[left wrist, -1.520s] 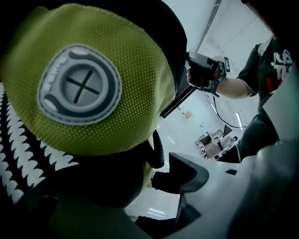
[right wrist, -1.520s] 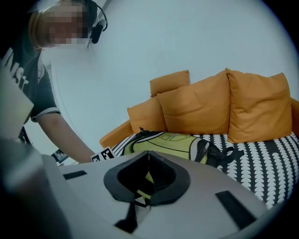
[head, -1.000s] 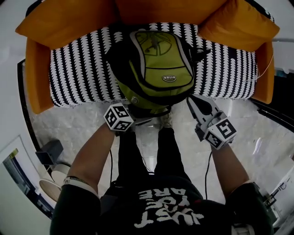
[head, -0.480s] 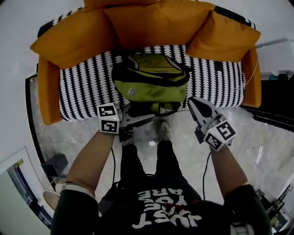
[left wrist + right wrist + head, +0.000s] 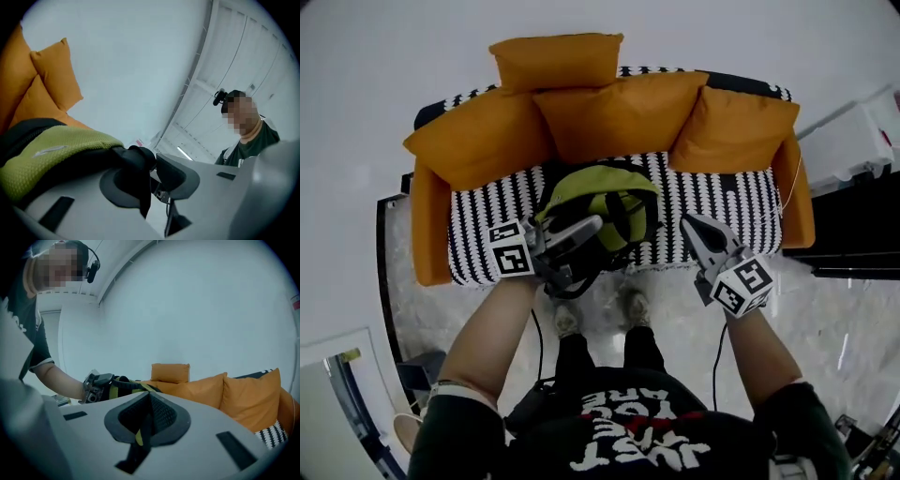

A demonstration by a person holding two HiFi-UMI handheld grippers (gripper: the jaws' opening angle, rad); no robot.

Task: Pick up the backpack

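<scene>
Green-and-black fabric backpack (image 5: 602, 202) appears lifted off black-and-white striped sofa seat (image 5: 483, 234). Its black top handle (image 5: 135, 158) sits in left gripper (image 5: 581, 246) jaws, which are closing on it. Right gripper (image 5: 694, 230) jaws clenched, empty, beside bag. Pick-up seems essentially done; only steady hold left.

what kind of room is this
Probably a living room or lounge: a sofa with a black-and-white patterned seat, loose orange cushions along its back, and a pale marble-like floor in front.
</scene>
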